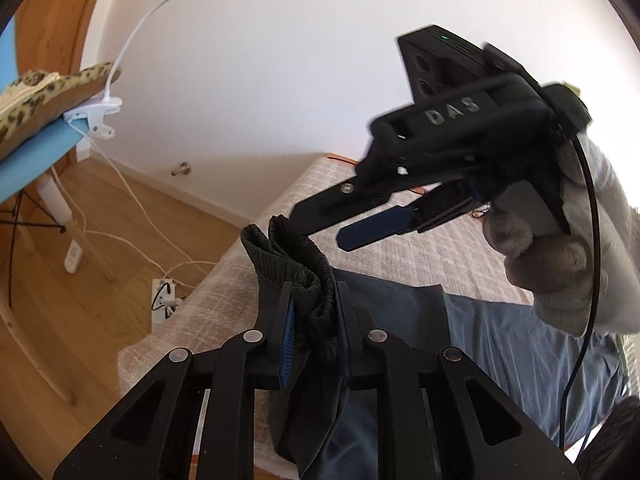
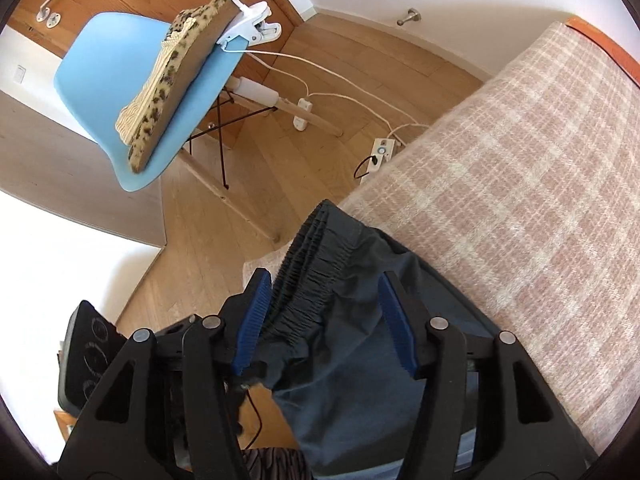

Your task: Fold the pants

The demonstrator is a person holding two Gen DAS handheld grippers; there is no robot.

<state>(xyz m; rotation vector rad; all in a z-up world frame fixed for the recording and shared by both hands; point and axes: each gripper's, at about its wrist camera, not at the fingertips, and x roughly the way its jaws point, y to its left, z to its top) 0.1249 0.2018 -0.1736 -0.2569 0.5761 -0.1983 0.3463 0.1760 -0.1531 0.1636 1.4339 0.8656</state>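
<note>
The pants (image 1: pixel 500 340) are blue-grey with a dark gathered elastic waistband (image 1: pixel 296 264). They lie on a pink plaid bed cover (image 1: pixel 400 248). My left gripper (image 1: pixel 316 320) is shut on a bunched part of the waistband and lifts it. My right gripper (image 1: pixel 324 228) hovers above the waistband in the left wrist view, fingers apart. In the right wrist view the right gripper (image 2: pixel 324 316) is open, with the waistband (image 2: pixel 308 280) and pants fabric (image 2: pixel 360 380) between its blue pads (image 2: pixel 250 328), not pinched.
The bed cover (image 2: pixel 520 200) fills the right side, its edge dropping to a wooden floor (image 2: pixel 224 232). A blue chair (image 2: pixel 100 92) with a leopard-print cushion (image 2: pixel 180 64) and a clamped white lamp (image 2: pixel 252 28) stands left. Cables and a power strip (image 2: pixel 382 152) lie on the floor.
</note>
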